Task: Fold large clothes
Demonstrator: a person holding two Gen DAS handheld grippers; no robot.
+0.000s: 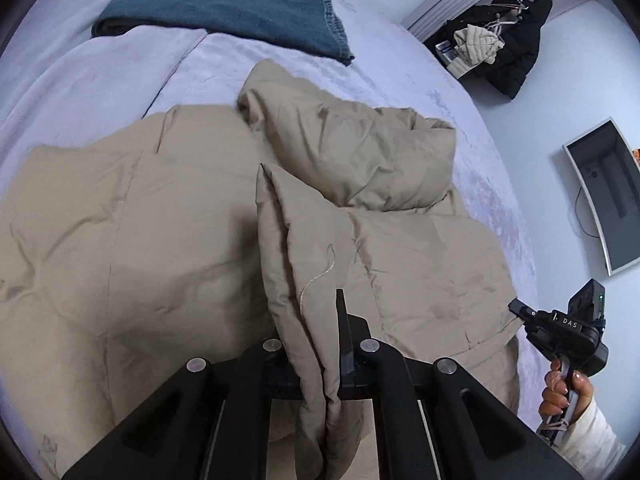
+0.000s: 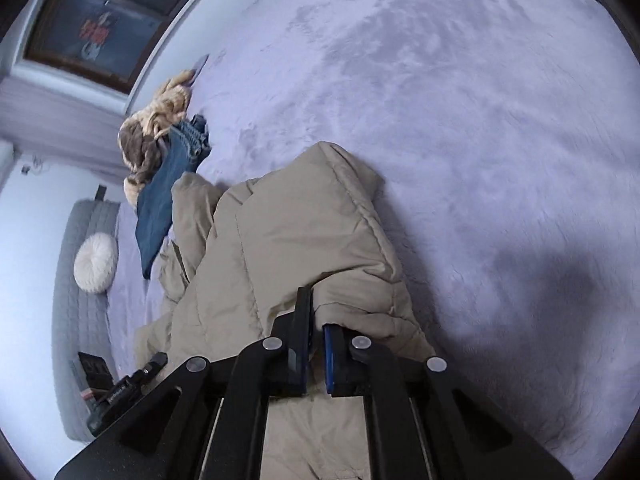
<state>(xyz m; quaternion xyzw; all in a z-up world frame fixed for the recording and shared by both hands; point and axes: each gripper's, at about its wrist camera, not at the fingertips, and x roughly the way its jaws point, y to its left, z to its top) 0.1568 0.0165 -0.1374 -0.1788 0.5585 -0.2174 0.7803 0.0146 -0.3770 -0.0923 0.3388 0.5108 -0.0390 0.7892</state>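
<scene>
A large beige padded jacket (image 1: 168, 220) lies spread on the lilac bed (image 1: 100, 76). My left gripper (image 1: 316, 320) is shut on a raised fold of the jacket's edge, which hangs between the fingers. In the right wrist view the jacket (image 2: 288, 240) is bunched on the bed cover (image 2: 480, 120). My right gripper (image 2: 316, 320) is shut on a padded edge of the jacket; one finger is partly hidden under the fabric. The right gripper also shows in the left wrist view (image 1: 520, 308), at the jacket's right edge.
Folded blue jeans (image 1: 224, 12) and a tan knitted garment (image 2: 160, 128) lie at the far side of the bed. Dark clothes (image 1: 504, 44) hang on the wall. A monitor (image 1: 604, 192) stands right of the bed. A round white cushion (image 2: 96, 262) rests on a grey sofa.
</scene>
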